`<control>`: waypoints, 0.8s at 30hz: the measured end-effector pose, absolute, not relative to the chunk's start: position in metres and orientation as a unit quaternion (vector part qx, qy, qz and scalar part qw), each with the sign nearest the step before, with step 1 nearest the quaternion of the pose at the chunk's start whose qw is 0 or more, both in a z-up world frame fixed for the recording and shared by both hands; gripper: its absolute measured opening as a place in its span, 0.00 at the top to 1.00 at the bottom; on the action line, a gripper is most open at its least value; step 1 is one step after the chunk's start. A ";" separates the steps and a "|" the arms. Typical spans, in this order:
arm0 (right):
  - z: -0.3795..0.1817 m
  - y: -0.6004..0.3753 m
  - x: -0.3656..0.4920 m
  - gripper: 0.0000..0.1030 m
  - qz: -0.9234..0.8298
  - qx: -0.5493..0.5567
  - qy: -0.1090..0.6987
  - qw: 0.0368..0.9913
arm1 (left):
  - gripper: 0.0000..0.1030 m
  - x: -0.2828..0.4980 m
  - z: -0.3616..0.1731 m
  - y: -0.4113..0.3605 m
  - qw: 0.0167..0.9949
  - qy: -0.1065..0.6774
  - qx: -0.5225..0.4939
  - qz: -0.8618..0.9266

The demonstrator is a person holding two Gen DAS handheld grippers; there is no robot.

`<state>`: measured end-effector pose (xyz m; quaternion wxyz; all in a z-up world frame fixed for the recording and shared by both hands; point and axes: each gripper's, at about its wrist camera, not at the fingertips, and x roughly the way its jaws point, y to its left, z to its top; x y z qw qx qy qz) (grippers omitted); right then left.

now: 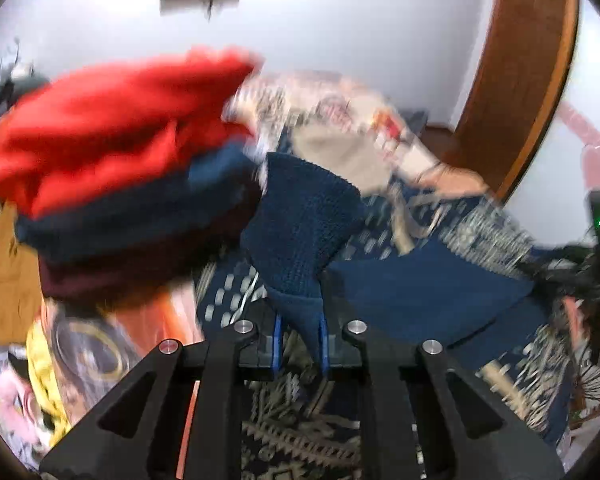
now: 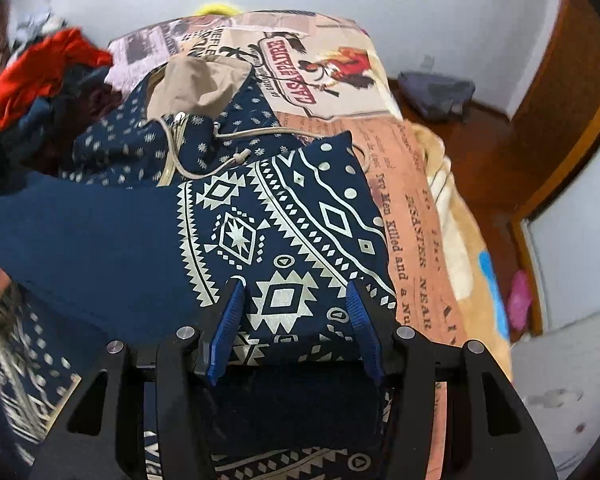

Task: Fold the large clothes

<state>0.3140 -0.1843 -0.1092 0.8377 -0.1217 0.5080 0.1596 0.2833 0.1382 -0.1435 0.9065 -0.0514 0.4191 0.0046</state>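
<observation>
A large navy hoodie with white tribal patterns (image 2: 268, 224) lies on the bed, its beige-lined hood (image 2: 196, 80) and drawstring at the far end. My left gripper (image 1: 300, 340) is shut on the hoodie's navy ribbed cuff (image 1: 300, 240), holding it lifted above the garment. My right gripper (image 2: 296, 296) is open, its blue fingers (image 2: 232, 312) resting on the patterned part of the hoodie near its right edge. In the left wrist view the hoodie's plain navy sleeve (image 1: 428, 292) stretches to the right; that view is motion-blurred.
A pile of red, navy and maroon clothes (image 1: 112, 152) sits at the left of the bed. The bed has a printed newspaper-style sheet (image 2: 412, 208). A wooden door frame (image 1: 528, 80) and floor with a grey cloth (image 2: 436, 94) are on the right.
</observation>
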 end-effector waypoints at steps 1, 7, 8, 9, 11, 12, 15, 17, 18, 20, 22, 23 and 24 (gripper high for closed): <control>-0.108 -0.182 0.312 0.52 0.160 -0.132 0.506 0.837 | 0.84 0.283 -0.153 0.143 0.901 0.430 -0.058 0.011; -0.107 -0.186 0.310 0.51 0.162 -0.127 0.503 0.839 | 0.74 0.269 -0.198 0.171 0.873 0.473 -0.116 0.024; -0.108 -0.186 0.310 0.51 0.163 -0.127 0.502 0.840 | 0.71 0.264 -0.204 0.172 0.870 0.478 -0.115 0.033; -0.108 -0.186 0.309 0.51 0.164 -0.128 0.500 0.841 | 0.67 0.260 -0.207 0.175 0.868 0.481 -0.116 0.035; -0.109 -0.184 0.308 0.51 0.165 -0.132 0.496 0.842 | 0.53 0.253 -0.215 0.182 0.864 0.487 -0.122 0.040; -0.109 -0.184 0.308 0.51 0.164 -0.133 0.495 0.843 | 0.47 0.250 -0.221 0.186 0.862 0.489 -0.124 0.046; -0.110 -0.183 0.307 0.50 0.162 -0.132 0.493 0.844 | 0.43 0.240 -0.228 0.195 0.857 0.497 -0.111 0.074; -0.110 -0.183 0.307 0.50 0.161 -0.131 0.492 0.845 | 0.42 0.235 -0.226 0.202 0.857 0.496 -0.116 0.077; -0.110 -0.183 0.307 0.50 0.161 -0.131 0.493 0.845 | 0.42 0.233 -0.223 0.203 0.856 0.496 -0.119 0.079; -0.109 -0.182 0.308 0.50 0.162 -0.133 0.496 0.843 | 0.42 0.232 -0.217 0.204 0.857 0.496 -0.111 0.087; -0.107 -0.182 0.310 0.50 0.165 -0.135 0.502 0.838 | 0.42 0.232 -0.203 0.201 0.863 0.487 -0.097 0.089; -0.105 -0.181 0.311 0.50 0.169 -0.135 0.505 0.835 | 0.42 0.233 -0.197 0.199 0.867 0.482 -0.094 0.085; -0.103 -0.181 0.312 0.50 0.173 -0.133 0.507 0.834 | 0.42 0.235 -0.188 0.196 0.872 0.475 -0.089 0.080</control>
